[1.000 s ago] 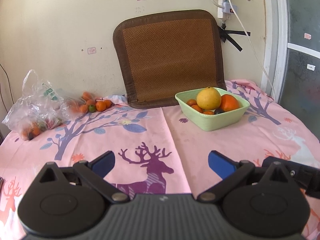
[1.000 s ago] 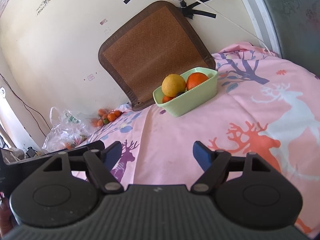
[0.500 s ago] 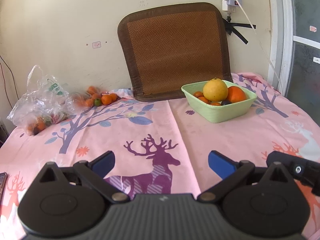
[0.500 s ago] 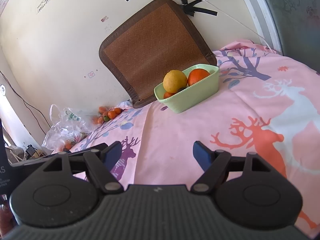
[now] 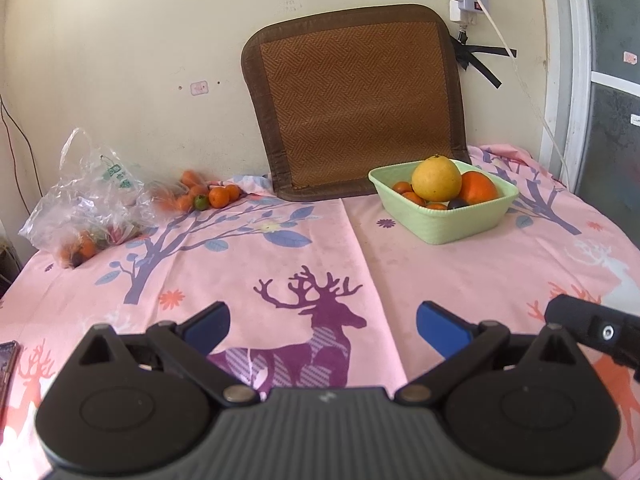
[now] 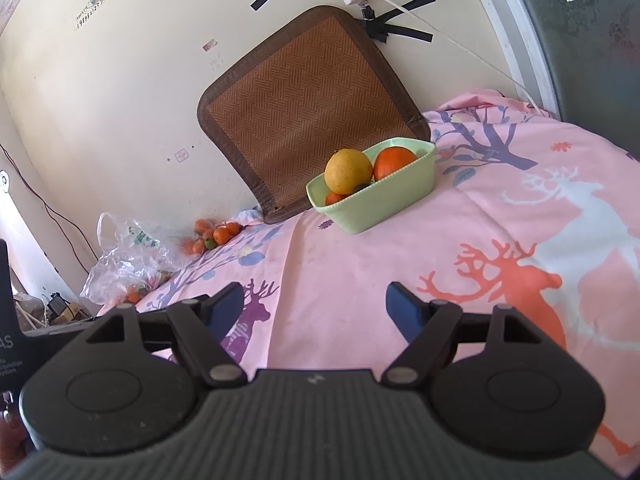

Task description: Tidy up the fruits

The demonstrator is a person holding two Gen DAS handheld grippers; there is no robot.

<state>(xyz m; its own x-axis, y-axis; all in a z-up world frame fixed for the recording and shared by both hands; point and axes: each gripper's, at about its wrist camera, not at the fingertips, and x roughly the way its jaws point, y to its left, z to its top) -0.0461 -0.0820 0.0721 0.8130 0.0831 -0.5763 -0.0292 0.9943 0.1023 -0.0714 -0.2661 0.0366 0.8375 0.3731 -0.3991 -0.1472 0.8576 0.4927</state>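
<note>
Left gripper (image 5: 322, 326) and right gripper (image 6: 314, 306) both spread wide and empty, green bowl (image 5: 452, 226) of fruit far right, loose small oranges (image 5: 208, 197) far left beside plastic bag (image 5: 86, 200) with unreadable green print, wall strip (image 6: 90, 10) of digits only in right view, phone edge (image 5: 7, 364) only in left.

Both my views are bright and evenly lit by soft daylight. The pink printed tablecloth (image 5: 460, 264) reads clearly, with no hard shadows on it. The pale green ribbed plastic bowl (image 5: 460, 228) casts only a faint shade at its base. The clear crinkled plastic bag (image 5: 92, 196) carries small glints. Focus is sharp mid-frame. Fisheye distortion bends the white door frame (image 5: 568, 80) and darkens the corners. In my right view the horizon tilts. My left tongs (image 5: 320, 320) and right tongs (image 6: 316, 304) show dark, with little surface detail.
</note>
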